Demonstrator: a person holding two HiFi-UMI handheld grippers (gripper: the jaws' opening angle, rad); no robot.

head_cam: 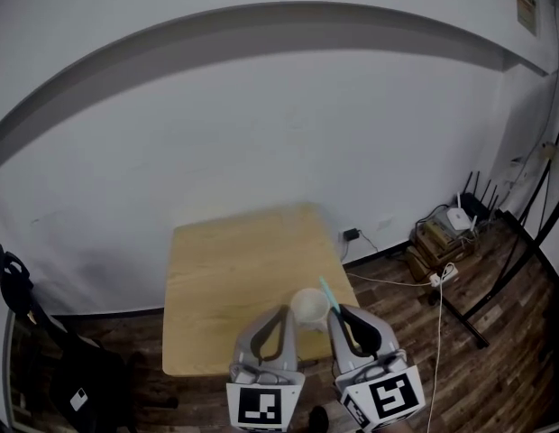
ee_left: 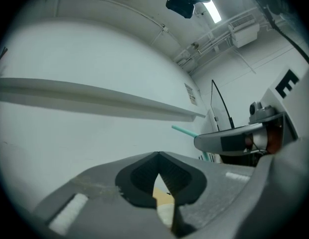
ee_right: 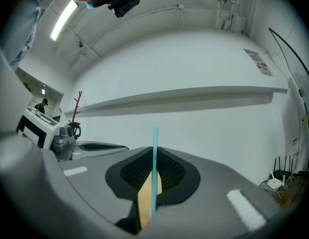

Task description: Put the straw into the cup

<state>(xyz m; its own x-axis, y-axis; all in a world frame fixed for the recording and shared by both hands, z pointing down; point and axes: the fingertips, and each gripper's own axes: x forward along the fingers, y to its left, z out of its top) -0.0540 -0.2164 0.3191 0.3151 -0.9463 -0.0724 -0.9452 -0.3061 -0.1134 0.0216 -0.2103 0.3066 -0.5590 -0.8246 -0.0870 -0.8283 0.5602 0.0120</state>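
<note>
Nearest to you, at the left, the left gripper (ee_left: 159, 156) has its jaws brought together to a thin slit. Only a strip of the table (head_cam: 225, 269) and something pale show through it, so I judge this gripper holds nothing. Just to the right of its tip is the cup (head_cam: 308, 307), whitish and open at the top, over the near right part of the table. I cannot tell if it touches that gripper. It looks thin-walled and very light, so I expect a small push from the side will slide it or tip it over. If you steady it, take it low on the wall and gently, because such a wall dents easily. Further right, the right gripper (ee_right: 154, 153) has its jaws closed on the straw (ee_right: 154, 183). The straw is a thin teal tube that stands upright between the pads, and its free end rises above the fingertips, close beside the rim of the cup. It should weigh almost nothing, but it is smooth and will bend or turn in the pads. Keep a firm, not crushing, grip and do not press its end against the rim.
</note>
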